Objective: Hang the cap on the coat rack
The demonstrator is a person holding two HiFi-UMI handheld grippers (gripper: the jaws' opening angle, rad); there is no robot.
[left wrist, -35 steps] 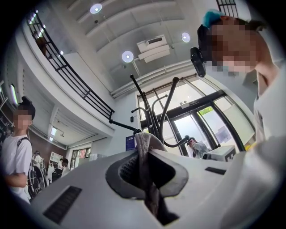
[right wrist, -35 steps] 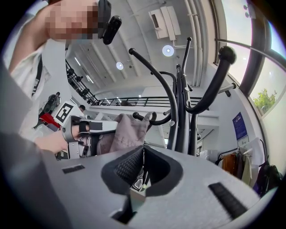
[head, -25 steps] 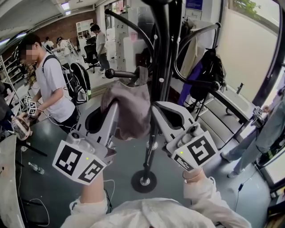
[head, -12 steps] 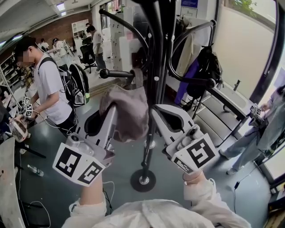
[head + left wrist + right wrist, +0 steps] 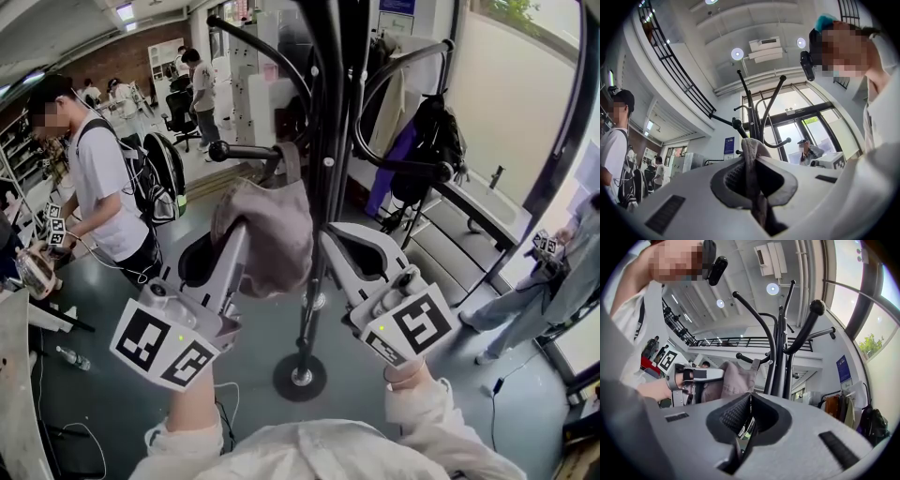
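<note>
Pinching cap (image 5: 277, 220): left gripper (image 5: 240, 230); right gripper (image 5: 328, 232) pressed together, empty, beside cap.

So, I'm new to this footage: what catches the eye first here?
A grey cap pinched in the left gripper, held up at a peg of the black coat rack at centre. The right gripper is shut and empty beside the pole.

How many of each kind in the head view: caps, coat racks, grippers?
cap: 1
coat rack: 1
grippers: 2 (left gripper, shut on the cap; right gripper, shut with nothing between its jaws)
Total: 4
</note>
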